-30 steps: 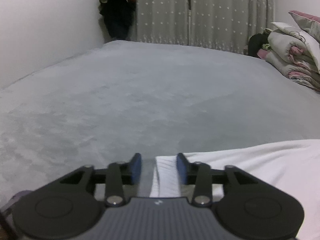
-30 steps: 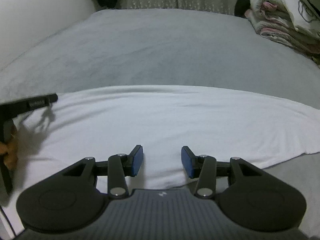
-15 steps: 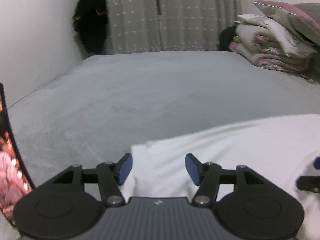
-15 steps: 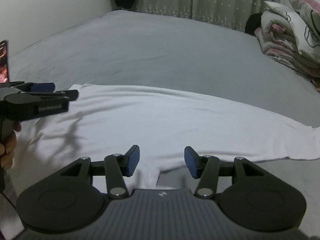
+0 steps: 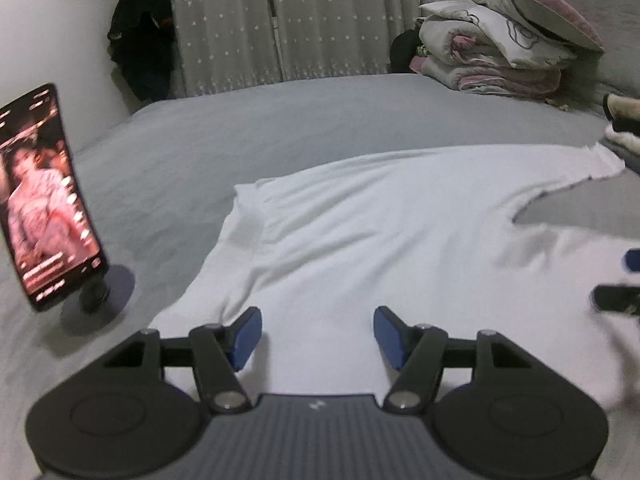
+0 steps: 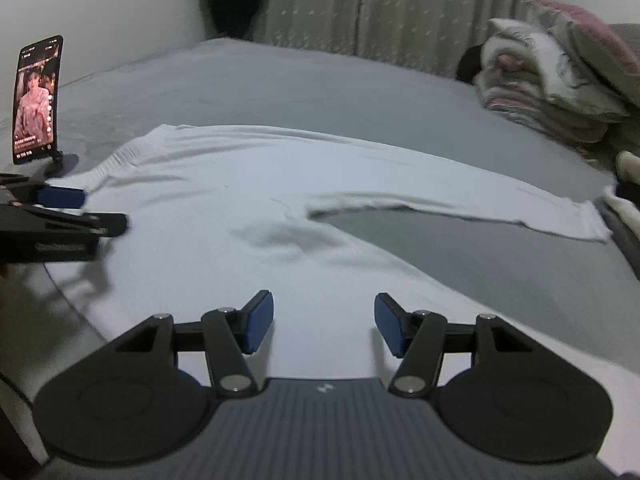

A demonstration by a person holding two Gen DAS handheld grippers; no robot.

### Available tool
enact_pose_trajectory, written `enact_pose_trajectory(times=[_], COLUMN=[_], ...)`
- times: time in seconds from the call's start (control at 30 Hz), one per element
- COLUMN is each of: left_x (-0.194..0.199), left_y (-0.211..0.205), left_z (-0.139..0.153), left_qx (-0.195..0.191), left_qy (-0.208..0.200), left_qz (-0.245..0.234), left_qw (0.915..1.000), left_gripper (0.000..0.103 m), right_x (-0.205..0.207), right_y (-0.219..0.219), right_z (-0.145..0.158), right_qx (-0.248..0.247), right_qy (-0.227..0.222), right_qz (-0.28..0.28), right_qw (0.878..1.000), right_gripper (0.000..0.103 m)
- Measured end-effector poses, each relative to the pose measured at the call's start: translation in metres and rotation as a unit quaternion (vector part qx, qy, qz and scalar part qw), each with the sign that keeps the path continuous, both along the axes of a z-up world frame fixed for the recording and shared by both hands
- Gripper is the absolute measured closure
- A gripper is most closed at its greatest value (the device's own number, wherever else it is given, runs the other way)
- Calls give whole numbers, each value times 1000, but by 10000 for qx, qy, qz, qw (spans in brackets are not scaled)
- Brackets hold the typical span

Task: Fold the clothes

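- The white shirt (image 5: 360,232) has just been let go: a second ago its ribbed edge was pinched in the left gripper (image 5: 318,338), and now those jaws are spread wide with nothing between them.
- The right gripper (image 6: 324,326) is likewise seen spread apart and empty above the cloth, much as it was a second ago.
- Both views have been pulled up and back, so more of the garment is taken in than before; a phone on a stand (image 5: 44,196), not in view a second ago, is now shown near the bed's left edge.
- The shirt is laid out across the near half of the grey bed (image 5: 280,120), one long sleeve (image 6: 480,204) stretched toward the right edge, with a shallow ridge of bunched cloth left by the armpit.
- It is judged that the spreading step is finished and the first fold can be set up; no fold is yet seen.
- The shirt's near hem is hidden under both gripper bodies, and its collar cannot be made out.
- The sleeve cuff runs up against something pale at the right edge, cut off by the frame and not identified.
- Motion blur is carried by the right gripper's tips in the left view and the piled bedding (image 6: 552,80) in the far right corner.
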State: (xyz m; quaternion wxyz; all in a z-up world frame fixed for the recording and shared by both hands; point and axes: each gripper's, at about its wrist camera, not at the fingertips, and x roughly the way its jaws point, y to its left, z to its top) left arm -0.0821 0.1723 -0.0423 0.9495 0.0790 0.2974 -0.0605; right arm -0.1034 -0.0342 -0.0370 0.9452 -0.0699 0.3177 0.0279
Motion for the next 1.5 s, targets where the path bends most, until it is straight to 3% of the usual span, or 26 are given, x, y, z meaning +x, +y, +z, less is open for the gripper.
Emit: enact_pose_trajectory(times=[0.17,0.4,0.6,0.8,1.07,1.23,1.4,1.5], left_x=[-2,-13,-35,-35,-47,-50,-48,-45], left_y=[13,-16,-60,-83,-70,-57,-30,-16], left_z=[1,37,44,6,-11,-8,-3,-1], left_qx=[-224,-657,-641,-108,-183,-201,-328,-343], left_qy=[124,237,-151,19,-139,-128,-193,-229], left_qz=[247,137,-514,-983,-1138,-1183,-948,-788], left_qw=[9994,9975,9965,9951,9932,9927,9948,9960], left_gripper=[34,33,25,25,24,23,23,23], right_x=[-34,-58,-47,-53,-92,-116,-115,-107], right_y=[-27,-67,-77,-105,-175,-207,-203,-188], right_z=[-14,-6,-2,-21,-27,-31,-26,-23], right_qx=[99,558,698,504,382,576,484,503], right_qy=[-234,-443,-577,-540,-808,-895,-916,-897], right_qz=[-402,-1047,-1231,-1566,-2034,-2446,-2596,-2423], right_qw=[9989,9919,9882,9849,9750,9638,9602,9647], right_gripper=[38,37,36,35,30,18,18,18])
